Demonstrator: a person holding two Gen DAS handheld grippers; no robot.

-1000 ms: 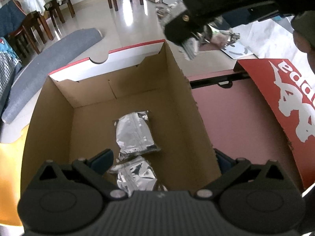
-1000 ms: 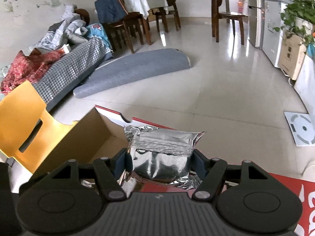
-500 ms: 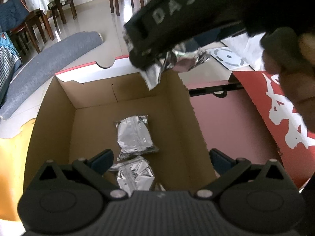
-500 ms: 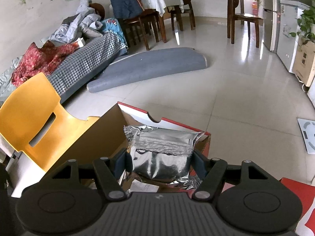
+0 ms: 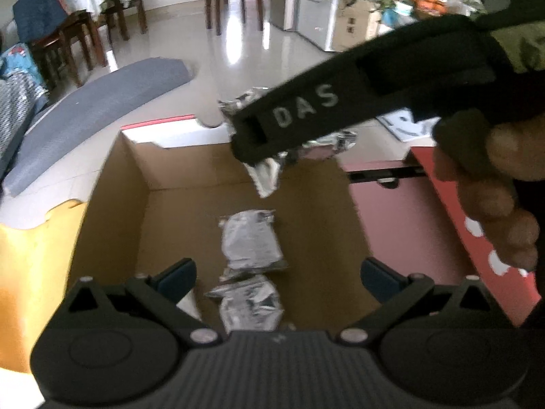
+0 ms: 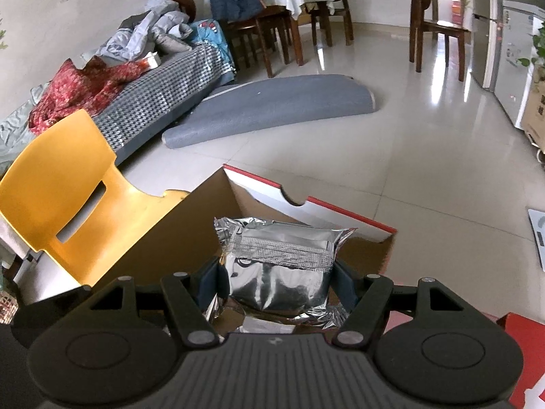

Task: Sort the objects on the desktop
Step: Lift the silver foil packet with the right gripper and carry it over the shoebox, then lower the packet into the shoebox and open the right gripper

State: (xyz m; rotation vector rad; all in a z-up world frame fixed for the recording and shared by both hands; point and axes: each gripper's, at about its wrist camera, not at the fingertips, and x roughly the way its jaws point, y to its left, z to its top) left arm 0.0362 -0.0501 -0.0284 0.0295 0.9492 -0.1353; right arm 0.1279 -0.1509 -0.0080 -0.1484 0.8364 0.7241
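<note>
The right gripper (image 6: 276, 283) clamps a crinkled silver foil packet (image 6: 279, 266) above the open brown cardboard box (image 5: 112, 204), just inside its far white, red-edged rim (image 6: 306, 201). The left gripper (image 5: 277, 272) hangs over the near end with jaws spread and nothing between them. Two more silver foil packets (image 5: 250, 242) lie along the box floor's middle, leaving bare cardboard toward both side walls
</note>
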